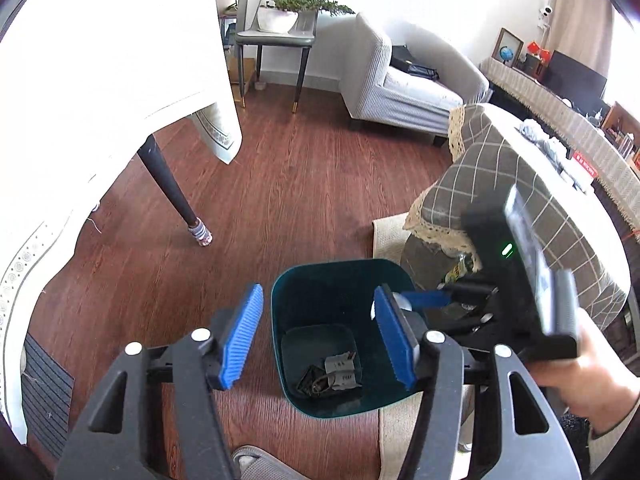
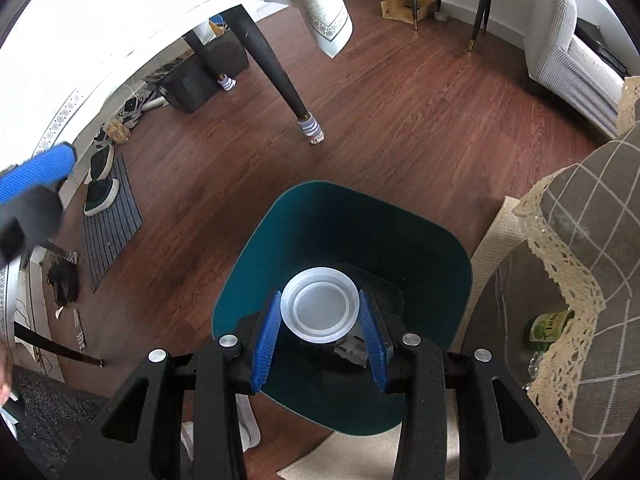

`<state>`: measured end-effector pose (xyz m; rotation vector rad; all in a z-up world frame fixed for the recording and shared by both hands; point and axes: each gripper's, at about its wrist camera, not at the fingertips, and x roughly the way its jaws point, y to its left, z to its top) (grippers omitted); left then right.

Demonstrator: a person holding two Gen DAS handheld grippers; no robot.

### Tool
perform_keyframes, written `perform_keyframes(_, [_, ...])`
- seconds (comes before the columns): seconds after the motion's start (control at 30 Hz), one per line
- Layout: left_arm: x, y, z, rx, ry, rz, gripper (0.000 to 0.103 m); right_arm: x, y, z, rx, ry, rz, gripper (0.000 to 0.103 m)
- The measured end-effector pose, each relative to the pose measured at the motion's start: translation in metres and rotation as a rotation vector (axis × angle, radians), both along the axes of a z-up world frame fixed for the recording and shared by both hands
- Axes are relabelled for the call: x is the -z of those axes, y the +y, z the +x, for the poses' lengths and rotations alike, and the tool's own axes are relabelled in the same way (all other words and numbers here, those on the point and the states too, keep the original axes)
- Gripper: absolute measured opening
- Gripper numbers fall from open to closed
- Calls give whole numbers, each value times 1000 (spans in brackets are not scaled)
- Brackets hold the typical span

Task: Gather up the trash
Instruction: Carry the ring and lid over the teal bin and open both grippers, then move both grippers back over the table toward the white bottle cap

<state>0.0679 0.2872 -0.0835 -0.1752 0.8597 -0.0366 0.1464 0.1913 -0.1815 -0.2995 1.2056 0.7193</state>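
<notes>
A dark teal waste bin stands on the wood floor, with grey wrappers and dark scraps at its bottom. My left gripper hovers over the bin's near left rim, open, with nothing between its blue pads. My right gripper points steeply down over the bin and is shut on a white plastic cup, pads pressing both its sides. In the left wrist view the right gripper reaches in from the right above the bin's mouth, held by a hand. One pad of my left gripper shows at the left edge.
A table leg with a striped sock and a hanging white tablecloth are left of the bin. A checked, lace-edged cover drapes furniture at right, a green bottle under it. Shoes sit on a striped mat; a grey armchair stands behind.
</notes>
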Motion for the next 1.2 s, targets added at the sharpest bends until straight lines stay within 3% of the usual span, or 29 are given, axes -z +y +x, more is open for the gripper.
perform_keyframes(0.2, [-21,4,-2,-15,-57,-16,43,21,3,-7,-28,36,-75,40])
perform_keyframes(0.27, [-28,5,-3,-10,-73,-13,41,23,0,-10,-29,36,-81,41])
perform_keyframes(0.33, [-35,4,-3,-7,-92,-4,41,23,-5,-12,-29,30,-90,56])
perform_keyframes(0.57, [-50,-2,0,-12,-129,-8,41,16,-25,-13,-20,12,-80,57])
perform_keyframes(0.83, [-73,-30,4,10,-177,-2,41,-17,-54,-17,-21,-49,-5,57])
perform_keyframes(1.2, [-98,-88,18,61,-232,22,42,-88,-100,-34,-35,-249,129,56])
